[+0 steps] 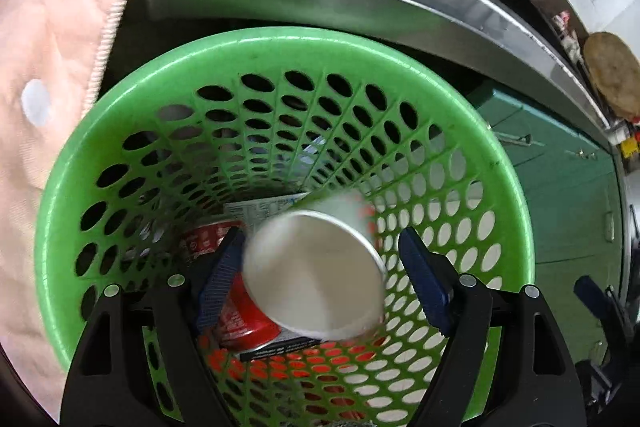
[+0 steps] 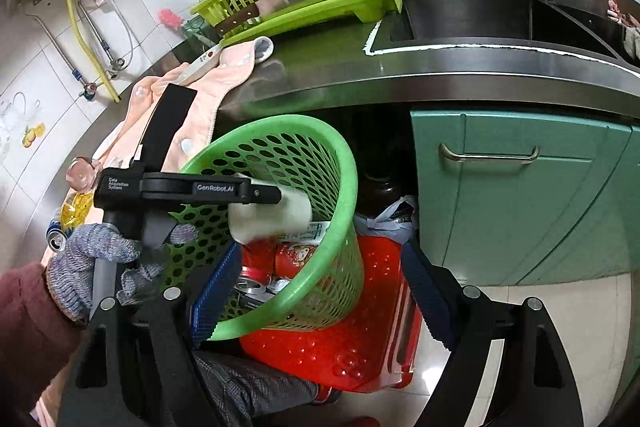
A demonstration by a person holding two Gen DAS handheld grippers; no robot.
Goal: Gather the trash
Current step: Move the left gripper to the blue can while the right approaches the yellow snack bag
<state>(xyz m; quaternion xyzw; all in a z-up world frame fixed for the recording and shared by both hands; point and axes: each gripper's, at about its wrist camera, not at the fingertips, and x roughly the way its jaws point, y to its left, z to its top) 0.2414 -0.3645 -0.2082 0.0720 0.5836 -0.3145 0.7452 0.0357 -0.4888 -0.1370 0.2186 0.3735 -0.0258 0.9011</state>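
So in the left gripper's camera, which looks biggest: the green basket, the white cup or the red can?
1. green basket, filling most of the picture.
2. white cup, though it looks big partly because it sits near the camera.
3. red can, mostly hidden under the cup, so its true size is unsure.

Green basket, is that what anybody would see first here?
Yes, the green basket jumps out, tilted below the metal counter. A white paper cup sits between the left gripper's fingers over the basket's mouth, with red cans lying inside.
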